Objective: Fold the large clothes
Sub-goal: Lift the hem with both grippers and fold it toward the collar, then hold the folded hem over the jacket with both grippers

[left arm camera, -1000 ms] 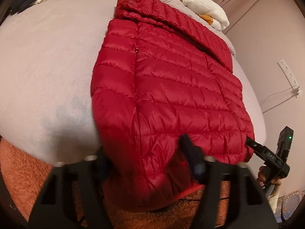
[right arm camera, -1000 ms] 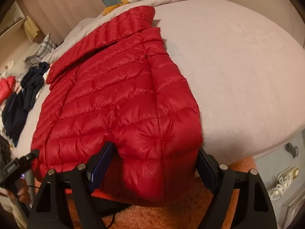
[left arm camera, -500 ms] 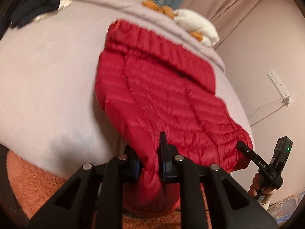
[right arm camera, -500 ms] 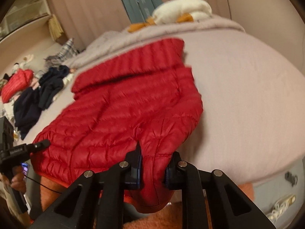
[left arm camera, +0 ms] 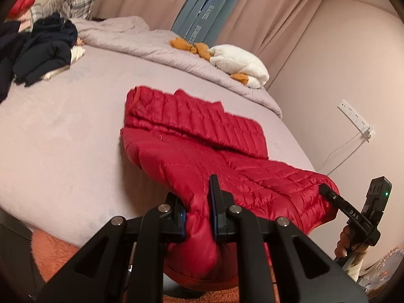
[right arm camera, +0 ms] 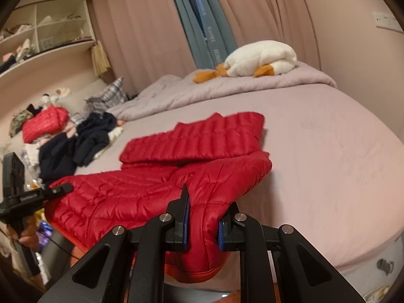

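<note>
A second ago both sets of jaws stood wide; now the left gripper [left arm camera: 198,210] and right gripper [right arm camera: 203,223] clamp the red jacket's [left arm camera: 202,156] hem, lifted off the bed [left arm camera: 63,139]. I judge the hem ready to carry forward, away from the grippers, toward the collar.

Red quilted puffer jacket [left arm camera: 202,156], collar end flat on the bed, hem corners lifted (fabric bunched), middle sagging

Bright red quilted puffer jacket [left arm camera: 202,156] with narrow stitched channels and orange-red hem trim, centre frame. Pale lilac-grey bed sheet [left arm camera: 63,131], plain. White plush goose [right arm camera: 260,59] with orange beak and feet, upper right. Navy clothes pile [left arm camera: 38,48], upper left. Grey-white plaid pillow [left arm camera: 75,2]. Dusty pink curtains [right arm camera: 141,25].
</note>
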The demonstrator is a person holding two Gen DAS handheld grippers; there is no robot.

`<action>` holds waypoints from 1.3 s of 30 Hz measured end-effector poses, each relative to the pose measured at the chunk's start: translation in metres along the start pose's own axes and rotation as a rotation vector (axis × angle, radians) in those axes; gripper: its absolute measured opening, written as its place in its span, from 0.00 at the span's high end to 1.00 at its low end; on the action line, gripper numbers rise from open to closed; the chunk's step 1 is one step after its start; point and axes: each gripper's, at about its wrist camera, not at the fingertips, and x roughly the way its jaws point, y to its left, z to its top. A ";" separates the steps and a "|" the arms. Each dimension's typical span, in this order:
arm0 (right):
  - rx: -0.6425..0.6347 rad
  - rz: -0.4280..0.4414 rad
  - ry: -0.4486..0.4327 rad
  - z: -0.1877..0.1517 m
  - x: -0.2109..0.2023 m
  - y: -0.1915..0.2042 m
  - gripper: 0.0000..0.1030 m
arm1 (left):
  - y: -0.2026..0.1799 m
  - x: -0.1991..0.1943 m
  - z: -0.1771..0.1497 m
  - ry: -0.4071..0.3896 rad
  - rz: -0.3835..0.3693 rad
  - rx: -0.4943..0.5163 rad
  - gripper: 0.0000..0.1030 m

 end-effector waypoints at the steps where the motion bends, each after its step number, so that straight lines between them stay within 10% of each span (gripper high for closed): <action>1: 0.006 0.014 -0.011 0.003 -0.004 0.000 0.83 | -0.002 -0.006 0.003 -0.010 -0.007 0.010 0.87; 17: -0.005 0.083 -0.163 0.015 -0.059 0.013 0.83 | -0.025 -0.069 0.011 -0.136 -0.030 0.093 0.87; 39: 0.032 0.025 -0.109 0.027 -0.025 0.010 0.83 | -0.005 -0.029 0.029 -0.094 -0.011 0.013 0.86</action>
